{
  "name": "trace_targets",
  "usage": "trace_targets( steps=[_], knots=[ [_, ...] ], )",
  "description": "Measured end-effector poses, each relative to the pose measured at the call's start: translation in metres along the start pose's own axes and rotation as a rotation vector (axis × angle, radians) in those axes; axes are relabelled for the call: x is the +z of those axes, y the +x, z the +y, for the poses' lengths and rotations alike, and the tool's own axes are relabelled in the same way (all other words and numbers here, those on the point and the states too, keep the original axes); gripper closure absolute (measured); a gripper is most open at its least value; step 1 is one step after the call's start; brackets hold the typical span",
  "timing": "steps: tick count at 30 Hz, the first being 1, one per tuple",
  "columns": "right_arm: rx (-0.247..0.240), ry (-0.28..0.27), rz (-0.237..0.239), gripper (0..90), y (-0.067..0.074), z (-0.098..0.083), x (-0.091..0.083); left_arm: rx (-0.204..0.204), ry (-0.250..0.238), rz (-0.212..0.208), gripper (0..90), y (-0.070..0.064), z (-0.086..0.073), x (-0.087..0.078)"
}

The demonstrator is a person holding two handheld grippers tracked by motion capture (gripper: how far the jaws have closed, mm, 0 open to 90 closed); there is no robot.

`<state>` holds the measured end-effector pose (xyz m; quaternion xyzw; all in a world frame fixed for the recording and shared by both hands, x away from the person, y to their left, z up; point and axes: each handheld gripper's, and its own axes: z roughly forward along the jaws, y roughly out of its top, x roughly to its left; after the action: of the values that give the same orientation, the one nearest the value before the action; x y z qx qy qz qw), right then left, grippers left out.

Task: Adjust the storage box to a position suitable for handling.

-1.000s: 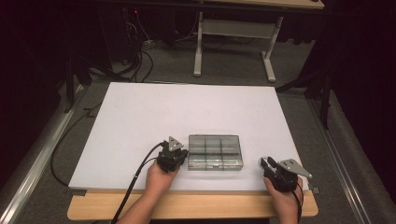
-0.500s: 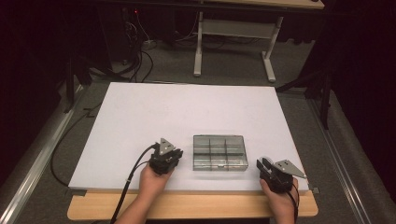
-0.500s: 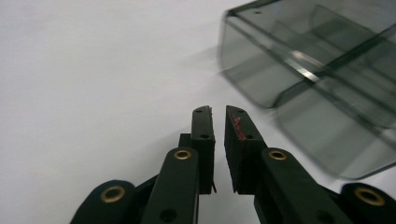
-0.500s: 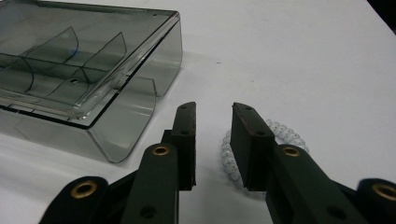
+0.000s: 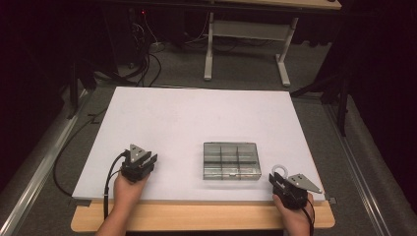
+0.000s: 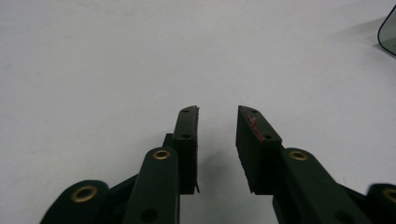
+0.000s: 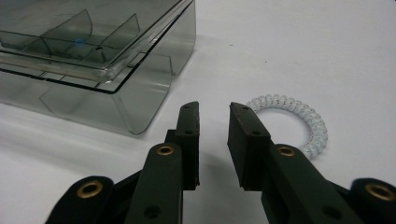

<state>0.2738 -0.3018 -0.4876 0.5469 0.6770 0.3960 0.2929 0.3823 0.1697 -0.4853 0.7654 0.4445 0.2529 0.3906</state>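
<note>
A smoke-grey clear compartment box [image 5: 231, 161] lies on the white table [image 5: 196, 118] with its lid down; in the right gripper view the box [image 7: 93, 60] stands at the left. A pale spiral hair tie [image 5: 279, 170] lies just right of the box, by the table's near edge. My right gripper [image 5: 276, 180] sits just behind it. Its jaws have just been closing, and the right gripper [image 7: 214, 108] is open with nothing between the pads; the hair tie [image 7: 299, 121] lies beyond the right one. My left gripper [image 5: 143, 162] rests well left of the box. Its jaws have just been opening, and the left gripper [image 6: 218, 112] holds nothing.
A corner of the box [image 6: 390, 32] shows at the far right of the left gripper view. The wooden table edge [image 5: 196, 216] runs along the near side. Cables and a desk frame [image 5: 246, 49] stand on the floor beyond the table.
My left gripper has drawn away leftward from the box's left side, and its jaws have parted. The box has shifted slightly right. The right gripper has hardly moved.
</note>
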Motion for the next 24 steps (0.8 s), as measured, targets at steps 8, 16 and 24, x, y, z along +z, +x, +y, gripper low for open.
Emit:
trace_targets(
  steps=[8,16,24],
  knots=[
    [-0.018,-0.011,0.027,85.4,0.008,0.000,-0.006,0.044,0.024,-0.010,60.7,-0.004,0.000,0.002],
    [-0.039,-0.005,0.052,90.0,0.015,0.003,-0.007,0.034,0.022,-0.006,60.3,-0.003,-0.001,0.002],
    [-0.063,-0.006,0.065,90.0,0.022,0.005,-0.007,0.016,0.017,-0.014,60.1,-0.001,-0.001,0.002]
  ],
)
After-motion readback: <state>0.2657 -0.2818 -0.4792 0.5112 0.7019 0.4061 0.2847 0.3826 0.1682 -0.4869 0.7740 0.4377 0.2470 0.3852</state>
